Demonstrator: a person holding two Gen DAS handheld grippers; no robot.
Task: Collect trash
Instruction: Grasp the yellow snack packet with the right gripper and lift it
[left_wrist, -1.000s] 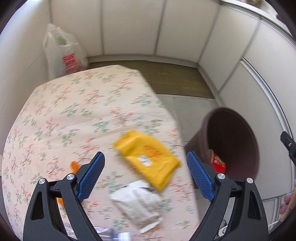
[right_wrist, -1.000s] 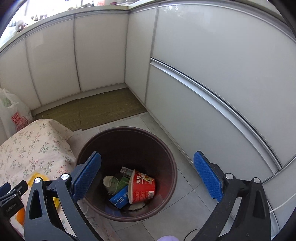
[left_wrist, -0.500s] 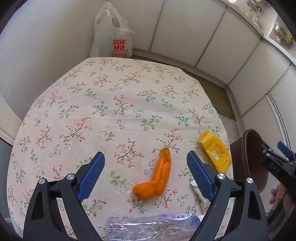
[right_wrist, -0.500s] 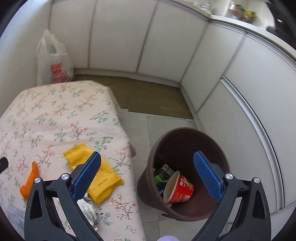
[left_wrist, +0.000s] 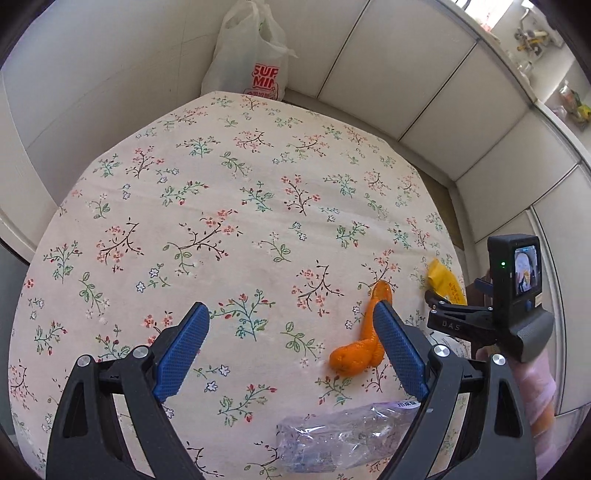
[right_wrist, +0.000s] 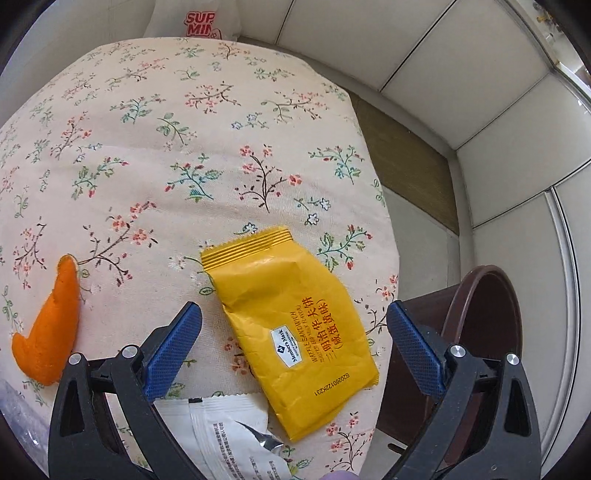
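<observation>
Floral tablecloth (right_wrist: 207, 155) now below right gripper (right_wrist: 293, 347), swung from brown bin (right_wrist: 480, 332); gaping, empty, over yellow waffle-sandwich wrapper (right_wrist: 291, 325); left gripper (left_wrist: 290, 354) likewise gaping, empty.

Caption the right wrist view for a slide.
Open right gripper above a yellow packet beside orange peel.

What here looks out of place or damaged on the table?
Loose trash lies on the floral tablecloth: an orange peel, a creased yellow snack wrapper near the table's edge beside the brown bin, a torn-open white packet, and a crushed clear plastic bottle. Both tools, left and right, are open and empty.
</observation>
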